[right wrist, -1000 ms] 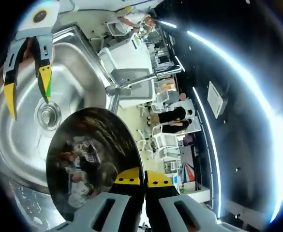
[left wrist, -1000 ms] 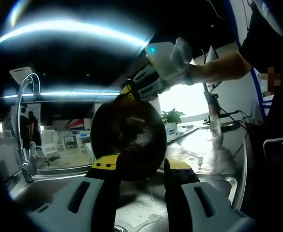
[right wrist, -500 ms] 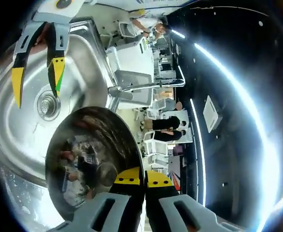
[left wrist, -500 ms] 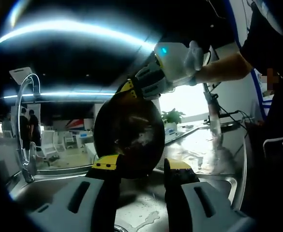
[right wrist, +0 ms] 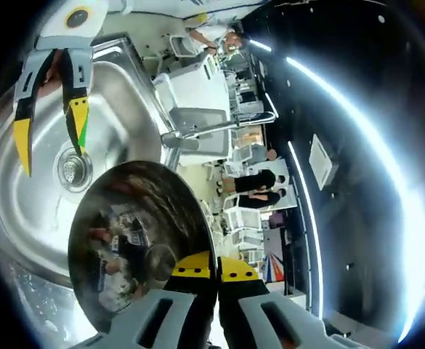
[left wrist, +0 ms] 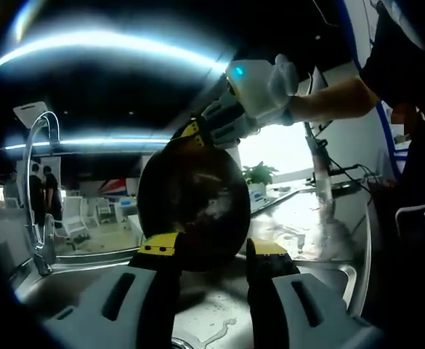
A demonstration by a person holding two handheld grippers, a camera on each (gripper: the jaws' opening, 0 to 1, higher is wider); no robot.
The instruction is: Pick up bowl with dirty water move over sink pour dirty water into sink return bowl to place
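In the left gripper view, the bowl (left wrist: 190, 207) hangs tipped on edge at the centre of the frame, above the sink (left wrist: 219, 320), with the right gripper (left wrist: 197, 134) pinching its upper rim from the upper right. The left gripper (left wrist: 211, 251) rises from the bottom with its jaws spread wide and nothing between them, just in front of the bowl's lower edge. The tap (left wrist: 38, 182) stands at the left. The bowl looks like thin polished metal: probably light, stiff, not fragile, but slick when wet, so a firm pinch on the rim is the sensible hold. Against the picture half a second back, the bowl sits slightly lower and the right gripper has shifted a little left. In the right gripper view, the right gripper (right wrist: 216, 269) has its jaws closed tight on the bowl (right wrist: 136, 243) rim at bottom centre, the drain (right wrist: 74, 169) left of it; the left gripper (right wrist: 49, 127) now sits a little lower in the upper left.
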